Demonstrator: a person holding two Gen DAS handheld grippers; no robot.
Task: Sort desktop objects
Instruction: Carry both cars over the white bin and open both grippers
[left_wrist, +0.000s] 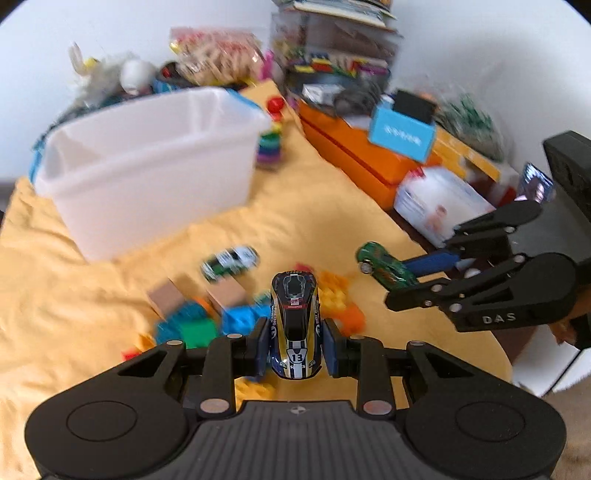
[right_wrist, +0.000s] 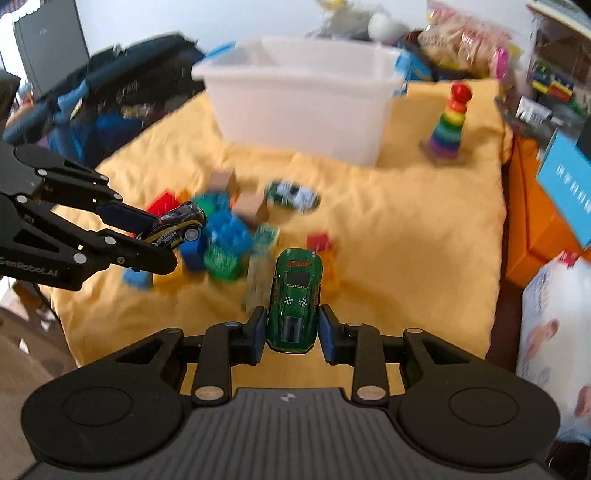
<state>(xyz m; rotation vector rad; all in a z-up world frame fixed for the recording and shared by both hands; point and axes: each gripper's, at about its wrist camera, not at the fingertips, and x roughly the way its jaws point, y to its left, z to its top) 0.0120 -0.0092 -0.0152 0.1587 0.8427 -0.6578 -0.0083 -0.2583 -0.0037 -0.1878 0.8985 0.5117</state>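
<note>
My left gripper (left_wrist: 295, 345) is shut on a black and yellow toy car (left_wrist: 294, 325) marked 13, held above the yellow cloth; it also shows in the right wrist view (right_wrist: 177, 225). My right gripper (right_wrist: 292, 332) is shut on a green toy car (right_wrist: 295, 295), which also shows in the left wrist view (left_wrist: 384, 264). A white and green toy car (left_wrist: 229, 262) lies on the cloth beyond a pile of coloured building blocks (left_wrist: 207, 317). A white plastic bin (left_wrist: 147, 162) stands at the back; it also shows in the right wrist view (right_wrist: 303, 92).
A rainbow ring stacker (right_wrist: 448, 122) stands right of the bin. An orange box (left_wrist: 365, 158), a blue box (left_wrist: 402, 133) and a white packet (left_wrist: 439, 203) line the right side. Clutter fills the back wall. A dark bag (right_wrist: 122, 92) lies at left of the cloth (right_wrist: 406, 240).
</note>
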